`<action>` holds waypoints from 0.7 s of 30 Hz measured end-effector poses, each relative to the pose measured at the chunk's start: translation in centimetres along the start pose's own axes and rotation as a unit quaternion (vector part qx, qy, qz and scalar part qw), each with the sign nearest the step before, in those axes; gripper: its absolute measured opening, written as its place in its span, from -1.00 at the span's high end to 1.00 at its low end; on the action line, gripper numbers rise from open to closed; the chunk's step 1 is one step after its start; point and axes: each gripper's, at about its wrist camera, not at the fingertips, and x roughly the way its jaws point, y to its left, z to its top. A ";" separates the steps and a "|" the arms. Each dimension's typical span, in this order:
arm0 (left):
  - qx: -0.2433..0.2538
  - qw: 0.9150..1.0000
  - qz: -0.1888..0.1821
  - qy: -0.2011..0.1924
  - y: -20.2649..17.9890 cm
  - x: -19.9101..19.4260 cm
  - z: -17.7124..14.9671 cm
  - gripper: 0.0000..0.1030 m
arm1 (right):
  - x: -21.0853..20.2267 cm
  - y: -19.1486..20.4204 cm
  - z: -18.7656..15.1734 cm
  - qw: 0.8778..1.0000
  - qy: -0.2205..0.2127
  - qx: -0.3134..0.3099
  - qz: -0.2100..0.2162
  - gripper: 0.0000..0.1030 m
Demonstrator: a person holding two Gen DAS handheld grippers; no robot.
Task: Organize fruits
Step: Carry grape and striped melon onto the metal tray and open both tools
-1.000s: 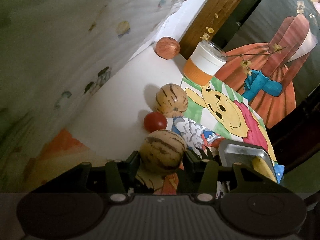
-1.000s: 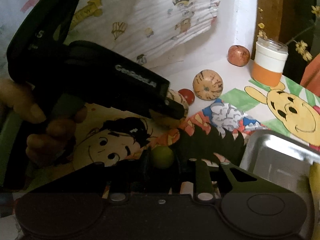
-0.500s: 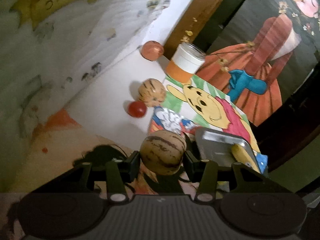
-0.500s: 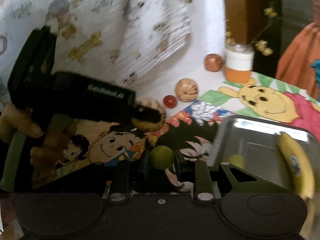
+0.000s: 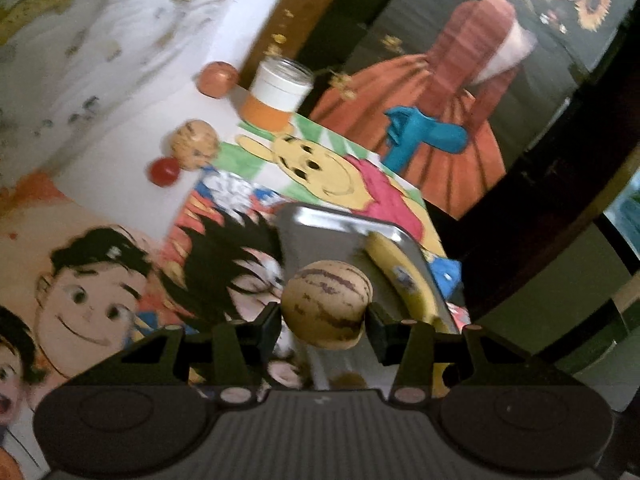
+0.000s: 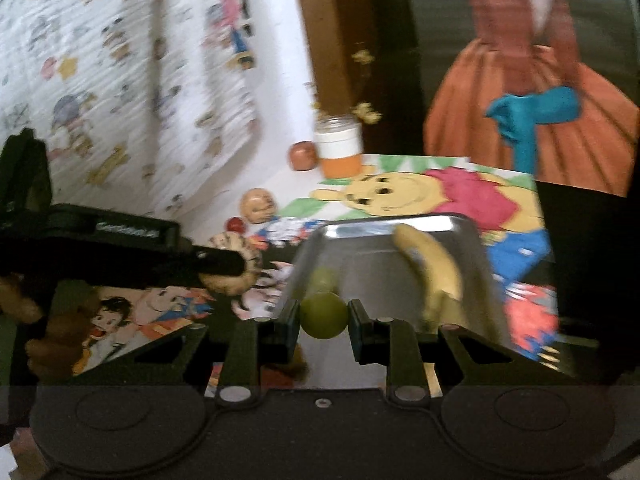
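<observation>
Nearest the left wrist camera, the left gripper point(image 5: 325, 316) has its jaws clamped on a tan striped melon point(image 5: 326, 303), held above the near end of a metal tray point(image 5: 320, 232). In the right wrist view the right gripper point(image 6: 324, 316) has its jaws clamped on a small green fruit point(image 6: 323, 315), held over the tray's near edge, with the left gripper and the hand point(image 6: 48, 332) that carries it visible to its left. The tray holds a banana point(image 6: 434, 268) along its right side and its polished floor mirrors the green fruit. It rests on a tabletop point(image 5: 116, 184) covered with bright cartoon drawings: smiling children's faces near the front-left corner, a spiky-haired figure in the middle, and a yellow bear in a red shirt just beyond the tray. Farther back, on the bare white strip along the tabletop's left edge, a small red fruit point(image 5: 163, 171) sits just beside a second striped melon point(image 5: 195, 149). Toward the back-left corner a reddish apple point(image 5: 218, 79) stands near an orange-and-white jar point(image 5: 276, 94) holding sprigs with small yellow flowers. Behind the tabletop hang a patterned white curtain point(image 6: 120, 80) on the left, a brown wooden post, and a dark hanging painted with a figure in an orange dress.
</observation>
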 end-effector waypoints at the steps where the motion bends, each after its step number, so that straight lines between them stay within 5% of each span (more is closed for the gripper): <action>1: 0.003 1.000 -0.002 0.003 -0.5 -0.1 -0.4 0.04 | -0.5 -0.5 -0.3 1.000 -0.002 0.005 -0.008 0.46; 10: 0.024 0.999 -0.011 0.020 -3.4 0.0 -4.0 0.09 | -3.0 -2.7 -3.6 0.999 0.001 0.025 -0.039 0.46; 21: 0.048 0.998 -0.011 0.030 -5.6 0.6 -4.6 0.10 | -2.7 -3.0 -6.2 0.998 0.028 0.043 -0.034 0.46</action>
